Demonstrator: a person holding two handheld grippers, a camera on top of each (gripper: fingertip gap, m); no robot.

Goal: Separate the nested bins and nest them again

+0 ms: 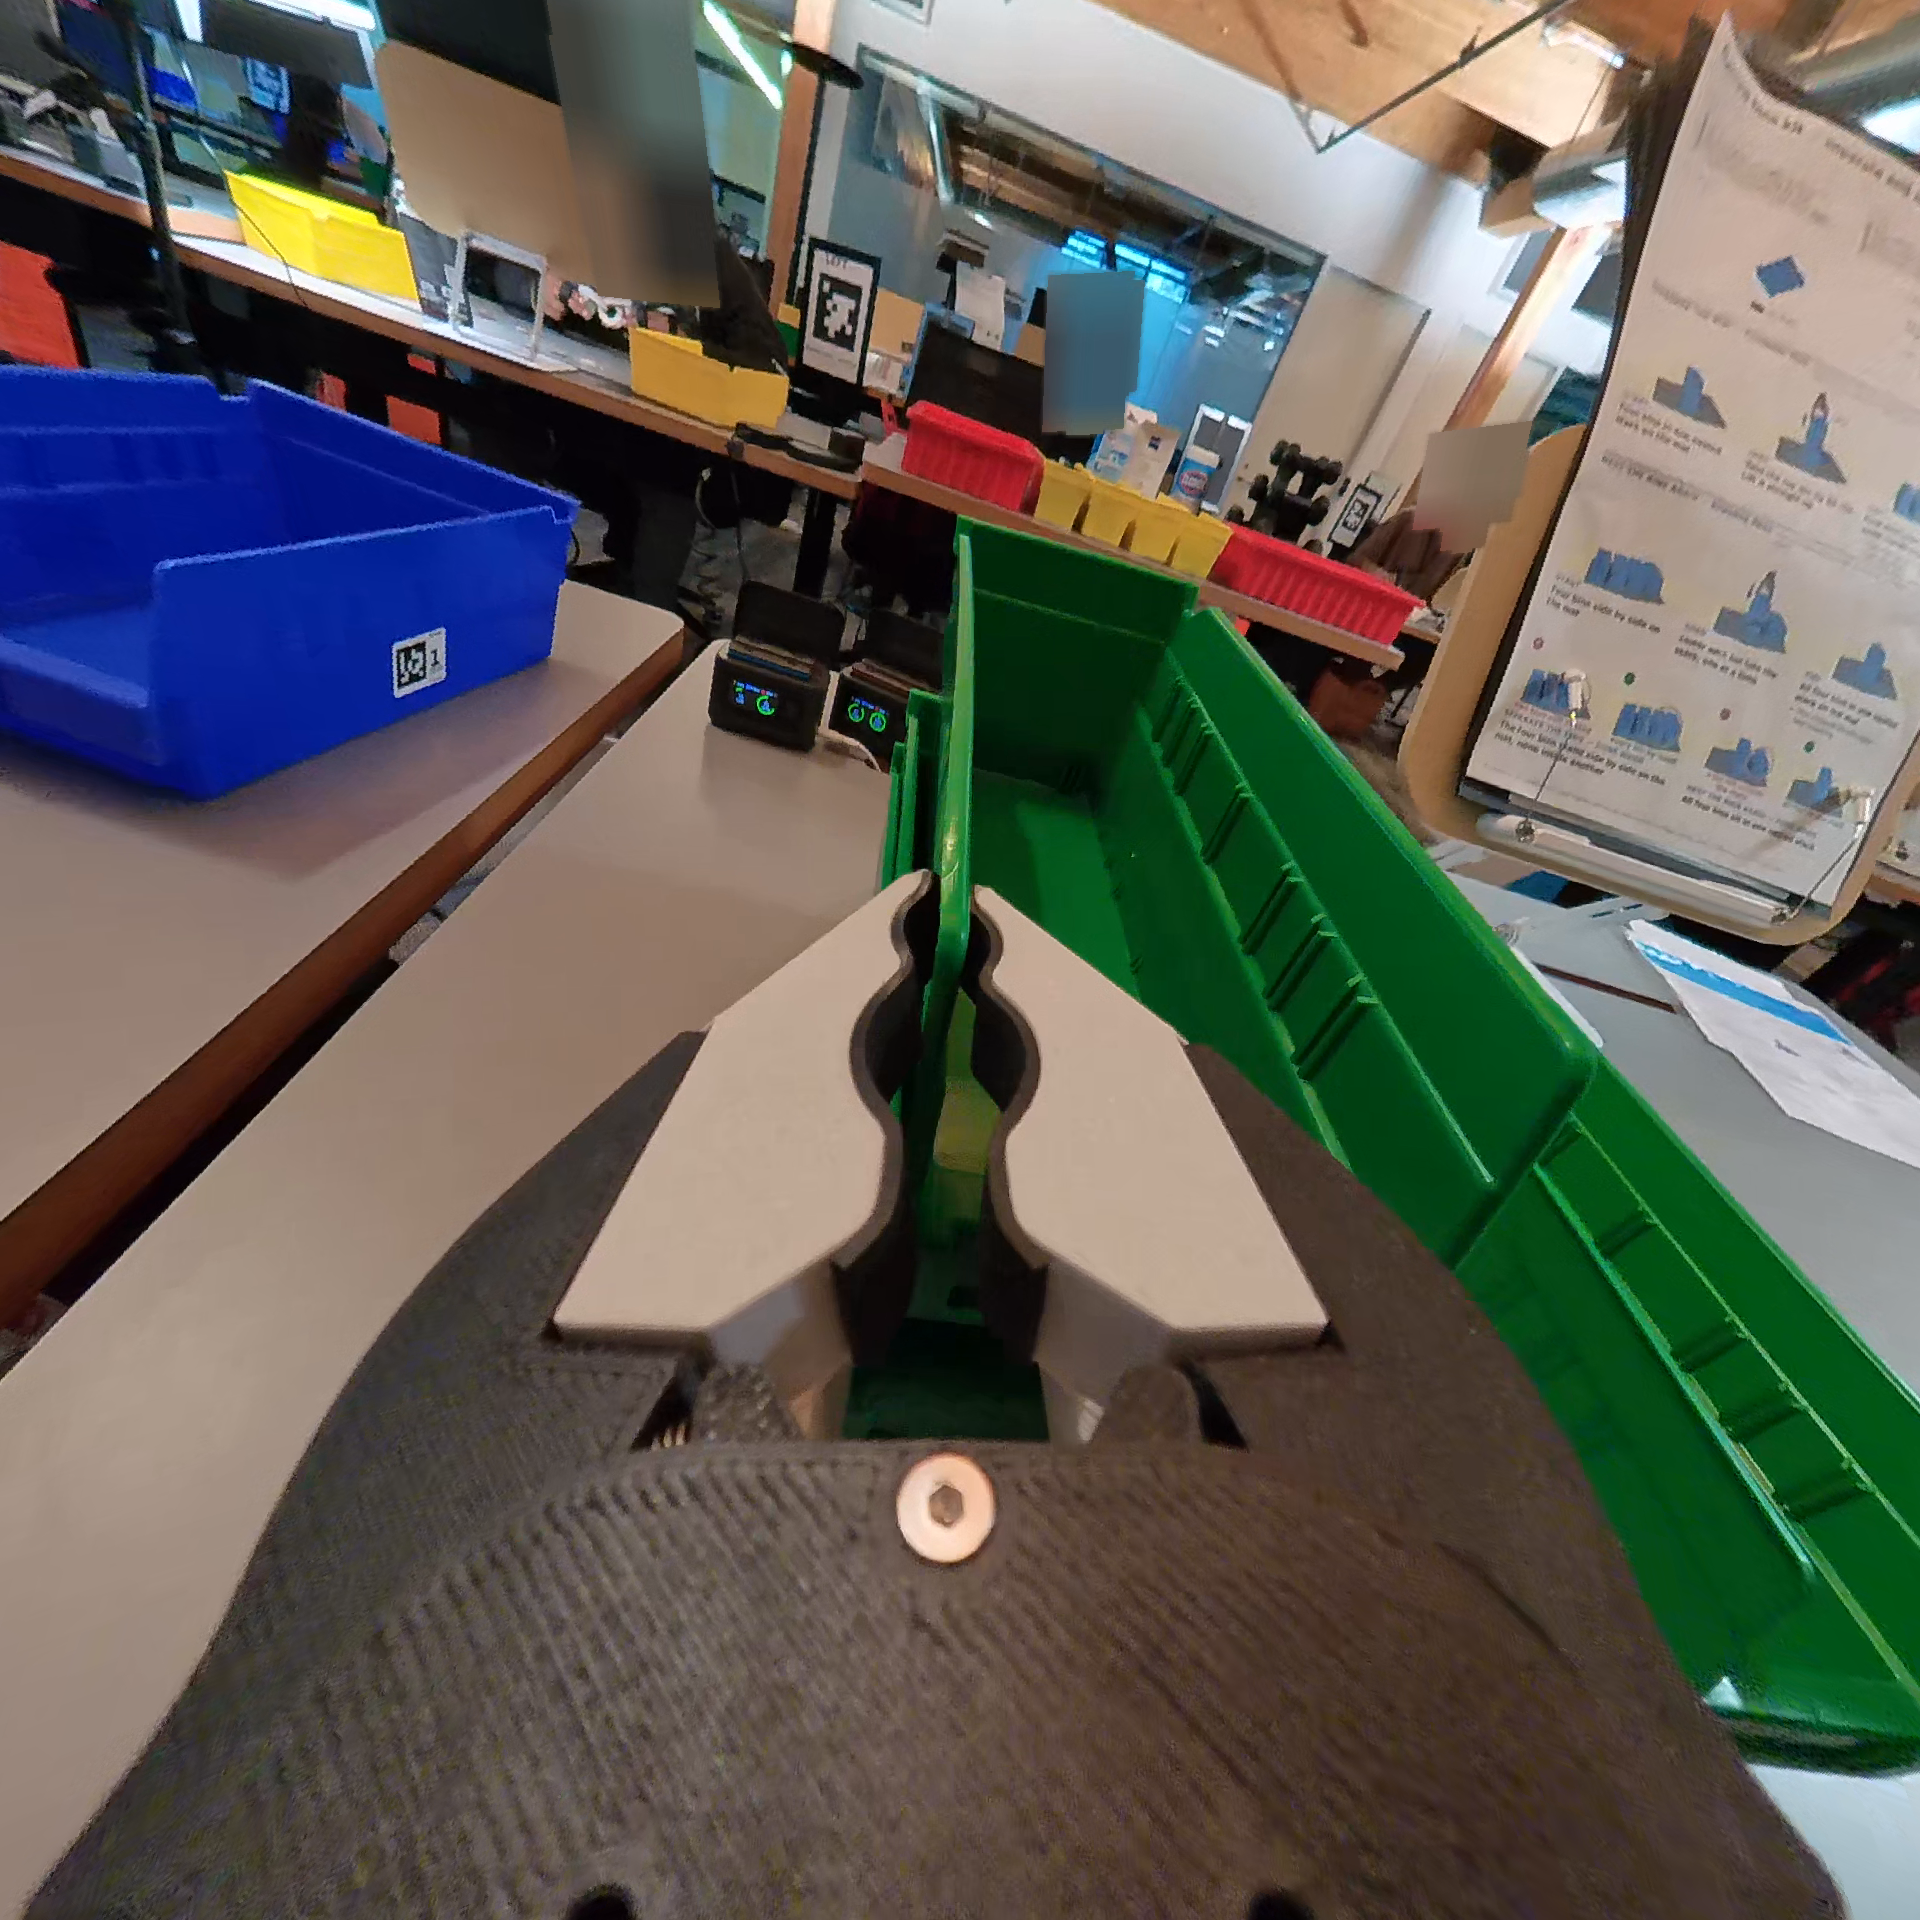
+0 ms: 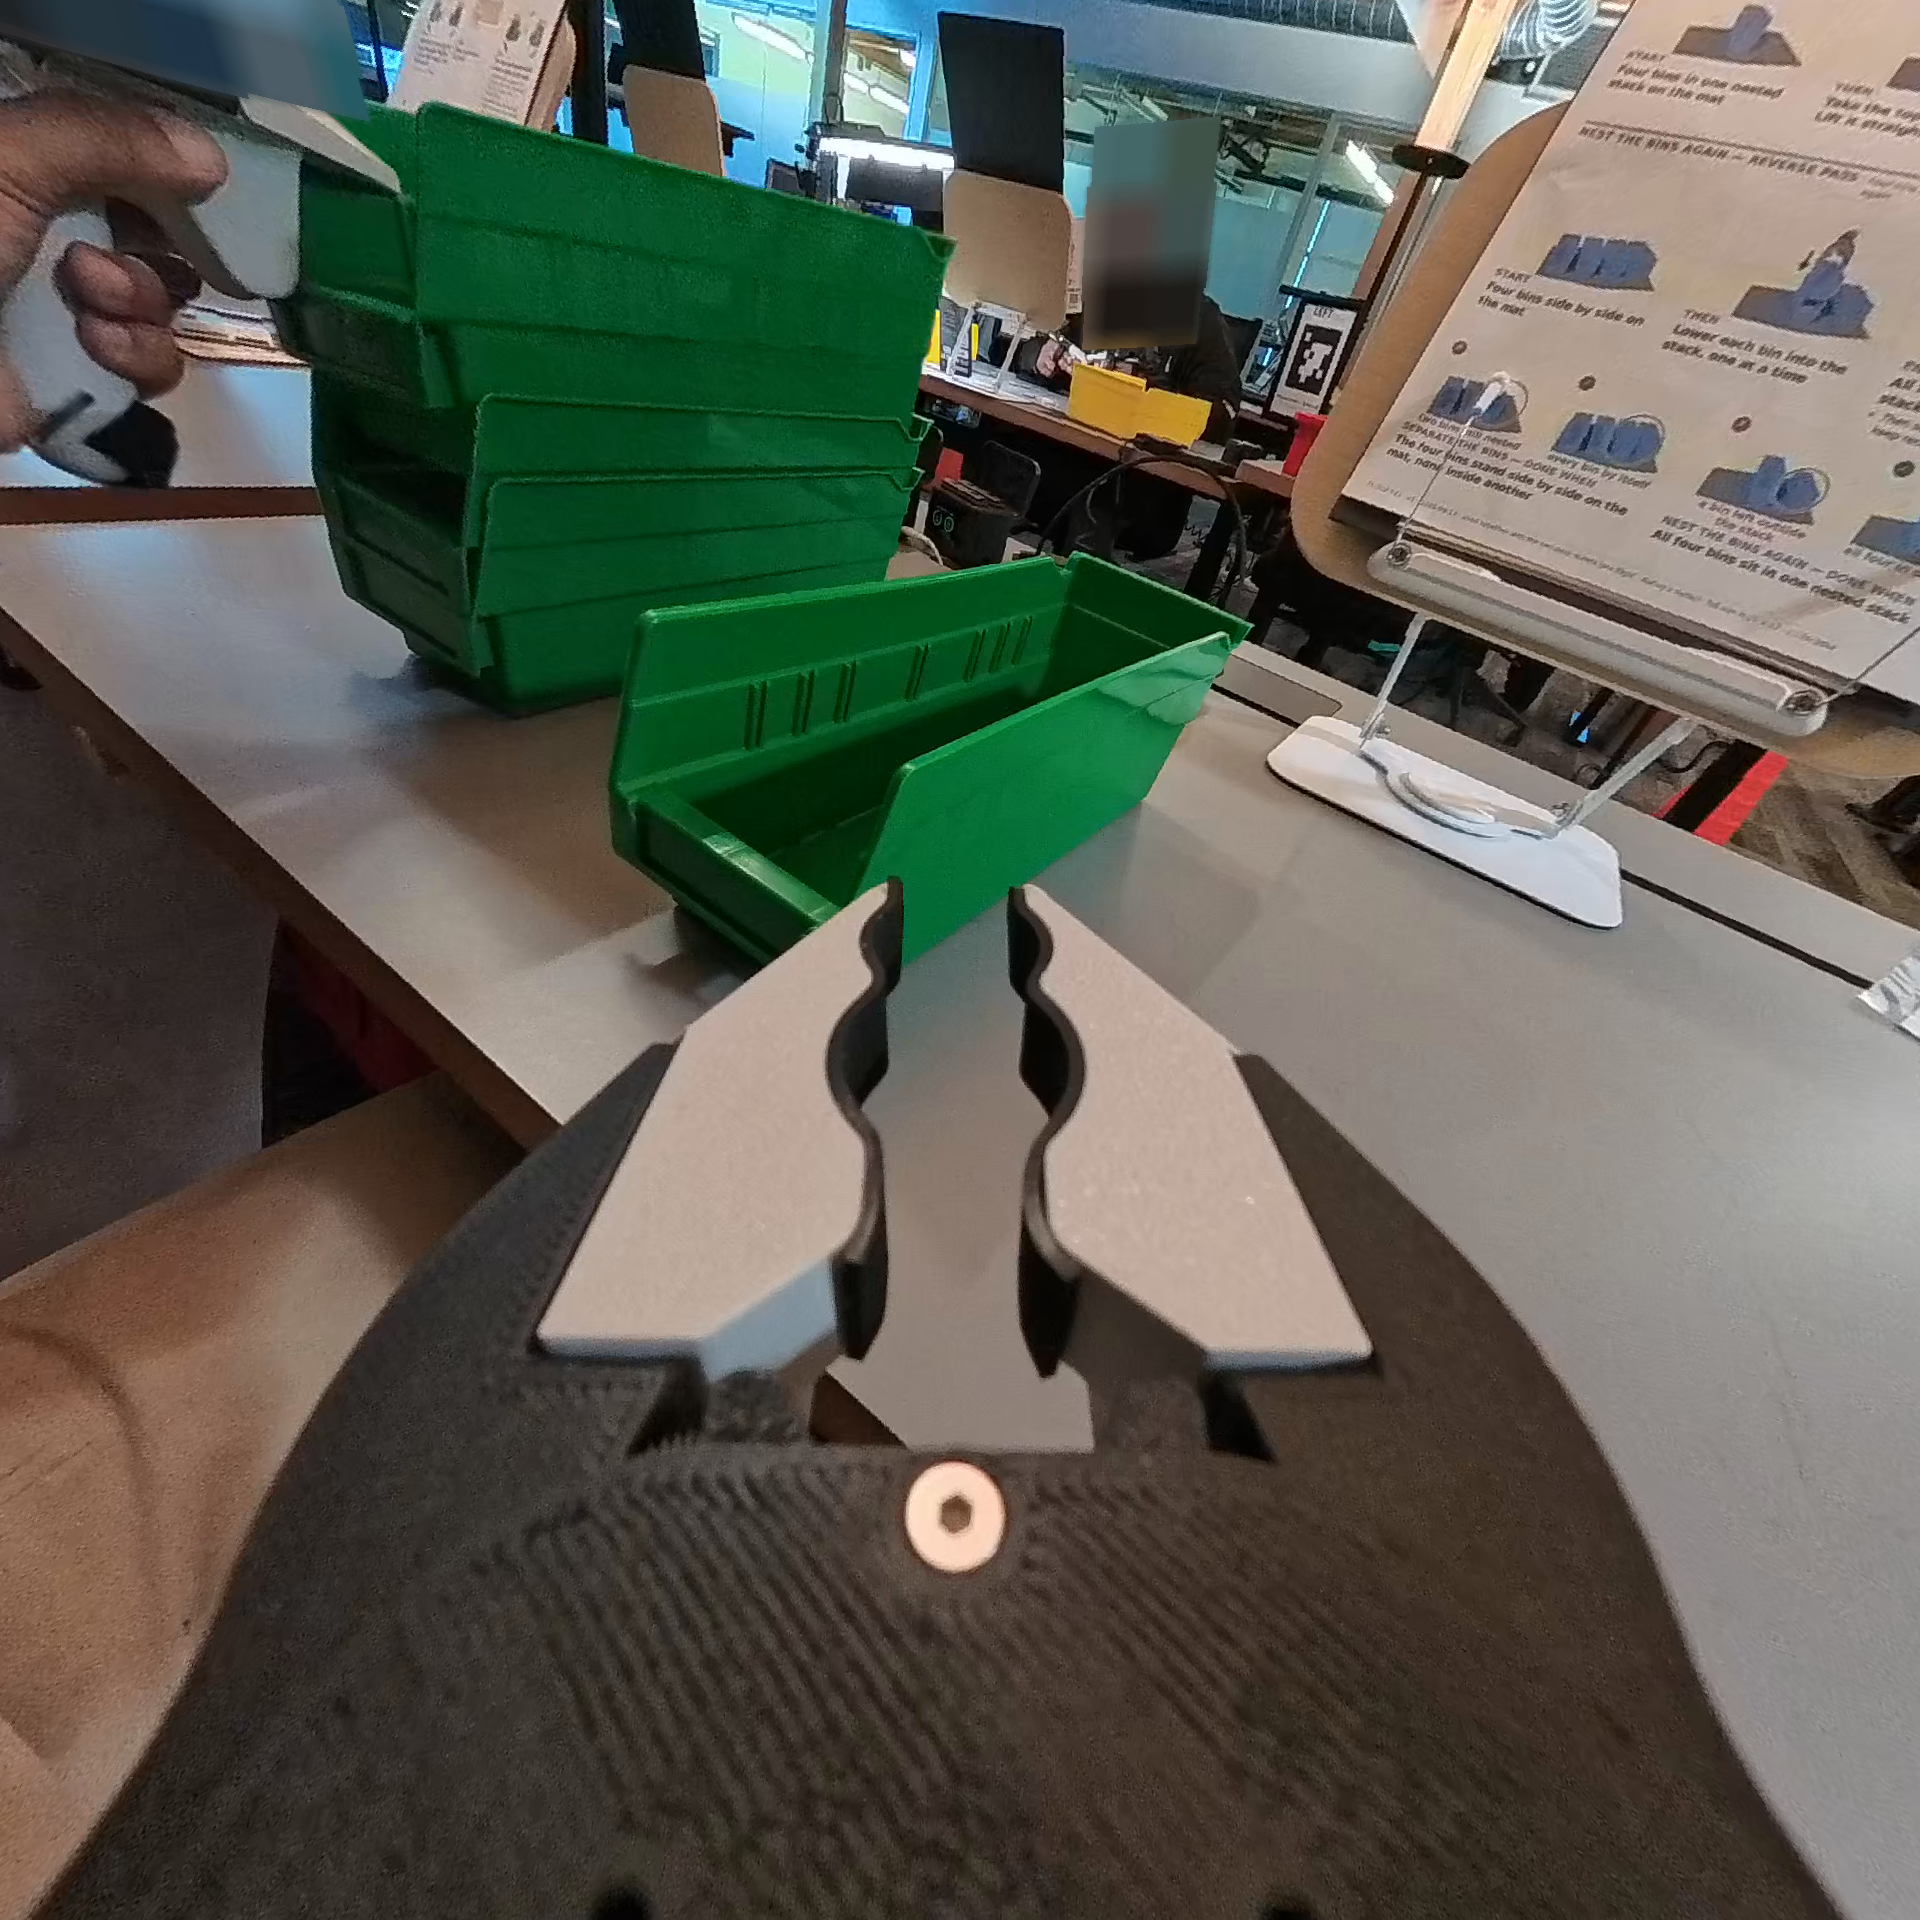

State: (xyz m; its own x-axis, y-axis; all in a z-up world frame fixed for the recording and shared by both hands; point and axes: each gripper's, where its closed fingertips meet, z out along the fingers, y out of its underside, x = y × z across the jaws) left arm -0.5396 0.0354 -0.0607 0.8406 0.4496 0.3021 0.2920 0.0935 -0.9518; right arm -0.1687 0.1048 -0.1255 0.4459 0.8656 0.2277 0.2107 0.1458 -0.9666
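Observation:
A stack of nested green bins (image 2: 644, 520) stands on the grey table (image 2: 1455, 1143). My left gripper (image 1: 951, 894) is shut on the side wall of the top green bin (image 1: 1091, 748), which sits raised and tilted in the stack. In the right wrist view a hand (image 2: 94, 208) holds that left gripper (image 2: 301, 177) at the top bin's (image 2: 623, 239) left end. A single green bin (image 2: 914, 727) stands alone on the table in front of the stack. My right gripper (image 2: 951, 904) is open and empty, just in front of the single bin's near end.
A blue bin (image 1: 260, 582) sits on the neighbouring table to the left. An instruction sheet on a stand (image 2: 1662, 312) with a white base (image 2: 1455, 821) is at the right. Two small black devices (image 1: 774, 675) lie behind the stack. A paper (image 1: 1787, 1039) lies at right.

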